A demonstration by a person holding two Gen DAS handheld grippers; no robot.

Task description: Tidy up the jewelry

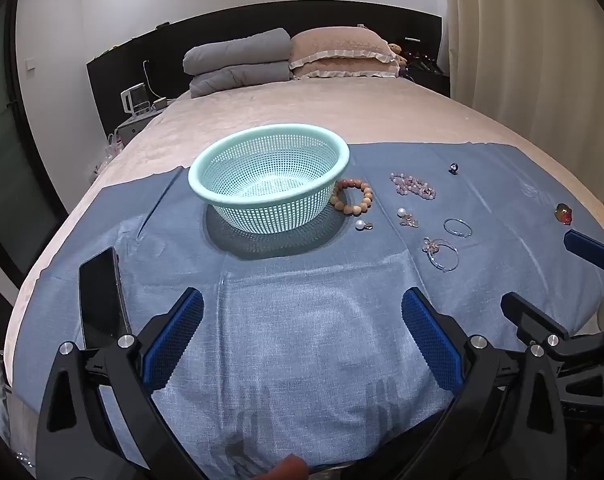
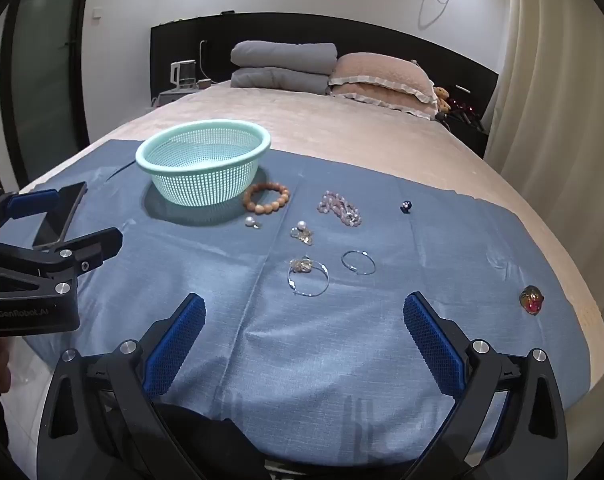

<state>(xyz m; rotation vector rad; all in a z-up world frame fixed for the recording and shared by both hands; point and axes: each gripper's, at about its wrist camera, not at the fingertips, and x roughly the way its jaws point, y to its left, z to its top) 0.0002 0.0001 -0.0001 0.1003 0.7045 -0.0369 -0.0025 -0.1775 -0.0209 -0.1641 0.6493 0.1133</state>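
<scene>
A blue cloth (image 2: 341, 360) covers the near end of a bed (image 2: 341, 132), and the jewelry lies on it. A green basket (image 1: 268, 168) with many small holes stands on the cloth, and its inside looks empty. Just beside the basket, on its right, lies a wooden bead bracelet (image 2: 266, 197). Near this bracelet there is a small pearl earring (image 2: 252, 223), and a little to the right a second pearl piece (image 2: 302, 232). Behind these lies a pink bead bracelet (image 2: 339, 207), and further right a small dark blue ring (image 2: 405, 206). Closer to the cameras lie two thin silver bangles: one with a charm (image 2: 307, 276) and one plain (image 2: 357, 262). A red and gold brooch (image 2: 531, 300) lies alone, well apart, near the right edge of the cloth. A black phone (image 1: 100, 292) lies on the left part of the cloth.

The left gripper (image 1: 302, 336) hangs above the near part of the cloth, its jaws spread wide with nothing between them. The right gripper (image 2: 303, 340) hangs the same way in front of the bangles, jaws released and empty. Both grippers touch no jewelry.
</scene>
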